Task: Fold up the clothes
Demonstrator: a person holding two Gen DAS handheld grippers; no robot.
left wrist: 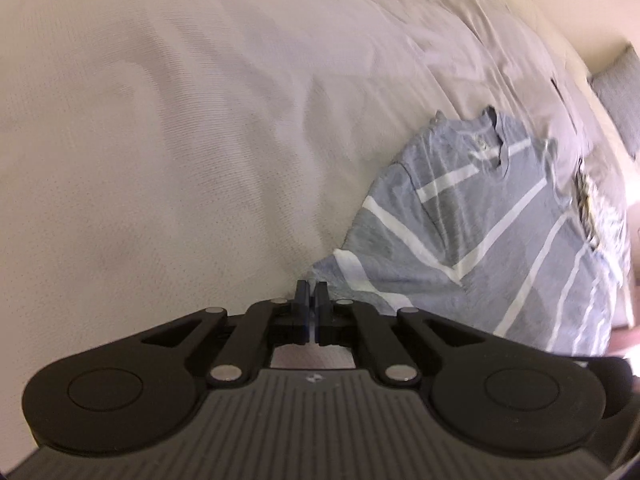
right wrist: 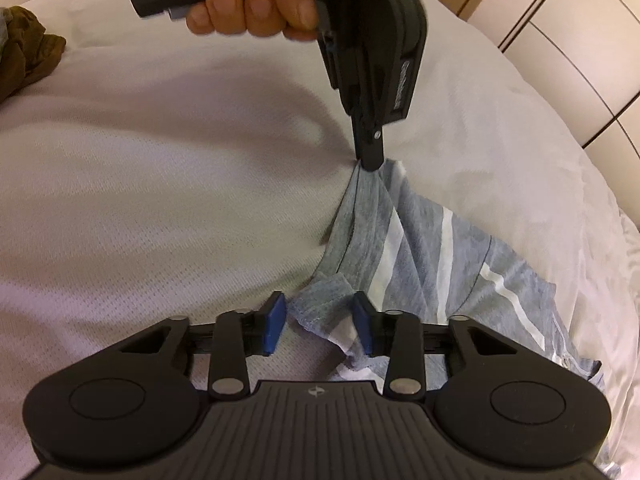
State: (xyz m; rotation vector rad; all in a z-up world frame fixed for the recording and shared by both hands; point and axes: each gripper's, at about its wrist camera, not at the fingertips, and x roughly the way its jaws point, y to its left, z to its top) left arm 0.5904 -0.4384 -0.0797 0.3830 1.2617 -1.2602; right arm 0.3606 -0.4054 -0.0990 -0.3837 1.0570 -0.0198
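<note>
The grey striped shirt (right wrist: pixel 432 256) is lying on the white bedcover (right wrist: pixel 160 200) — the left gripper (right wrist: pixel 370 164) is pinching its far bunched edge shut, while the right gripper (right wrist: pixel 320 320) is standing partly open around a near fold — a brown cloth (right wrist: pixel 24 48) is sitting far left.

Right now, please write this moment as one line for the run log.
step: fold clothes | left tool: shut on striped shirt | right tool: open around shirt edge | surface: white bed cover
</note>
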